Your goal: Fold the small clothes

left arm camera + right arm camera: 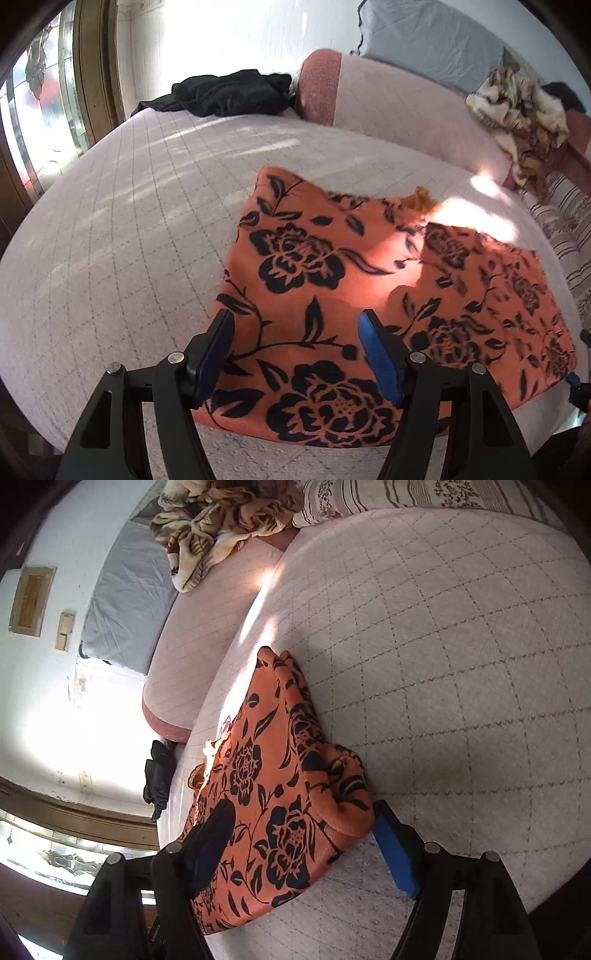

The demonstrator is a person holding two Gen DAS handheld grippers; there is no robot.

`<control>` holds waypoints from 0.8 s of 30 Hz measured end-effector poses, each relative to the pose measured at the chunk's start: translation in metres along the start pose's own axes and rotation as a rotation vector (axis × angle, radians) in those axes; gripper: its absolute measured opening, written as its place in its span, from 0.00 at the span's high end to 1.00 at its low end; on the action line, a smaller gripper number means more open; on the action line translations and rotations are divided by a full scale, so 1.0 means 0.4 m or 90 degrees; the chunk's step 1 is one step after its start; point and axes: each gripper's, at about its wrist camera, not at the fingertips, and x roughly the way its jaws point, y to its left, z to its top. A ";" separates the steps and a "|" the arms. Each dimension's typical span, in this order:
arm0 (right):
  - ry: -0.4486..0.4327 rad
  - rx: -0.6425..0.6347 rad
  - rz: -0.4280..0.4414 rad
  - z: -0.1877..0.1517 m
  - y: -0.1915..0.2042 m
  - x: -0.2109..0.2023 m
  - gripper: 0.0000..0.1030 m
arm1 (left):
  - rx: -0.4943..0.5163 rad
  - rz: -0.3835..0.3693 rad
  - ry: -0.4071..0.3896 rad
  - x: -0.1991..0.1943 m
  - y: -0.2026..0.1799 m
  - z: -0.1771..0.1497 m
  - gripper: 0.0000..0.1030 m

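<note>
Orange garment with black floral print (321, 295) lay on the quilted pale bedcover (122, 229), toward the near edge of the bed, partly folded: in the left wrist view one layer overlapped another along a ragged diagonal edge at right of centre, with a frayed orange tuft at the far edge. A sunlight patch fell across the garment's far right portion. Left gripper (295, 350) hovered over the near part of the garment, jaws spread wide with fabric visible between the blue-padded fingers (380, 358); nothing was clamped. Right gripper (304, 843) was at the garment's (266, 794) bunched, rolled corner, jaws likewise wide apart; the right blue pad sat just beside the rolled hem, contact could not be confirmed. Whether the left finger touched the cloth beneath it could not be told. Elsewhere on the bed: a black garment (229, 92) well apart at the far edge, a brown-and-cream blanket (517, 114) heaped near a grey pillow (428, 40), a striped floral pillow (399, 494).
</note>
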 end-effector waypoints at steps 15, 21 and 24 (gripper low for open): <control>0.009 -0.004 -0.012 -0.019 0.000 0.027 0.24 | 0.005 0.019 0.013 -0.016 -0.006 -0.009 0.32; 0.009 -0.002 -0.010 -0.017 0.002 0.029 0.24 | -0.010 0.018 -0.003 -0.052 0.031 -0.020 0.32; 0.007 -0.009 -0.016 -0.015 0.004 0.031 0.24 | -0.021 0.029 0.004 -0.047 0.072 -0.048 0.35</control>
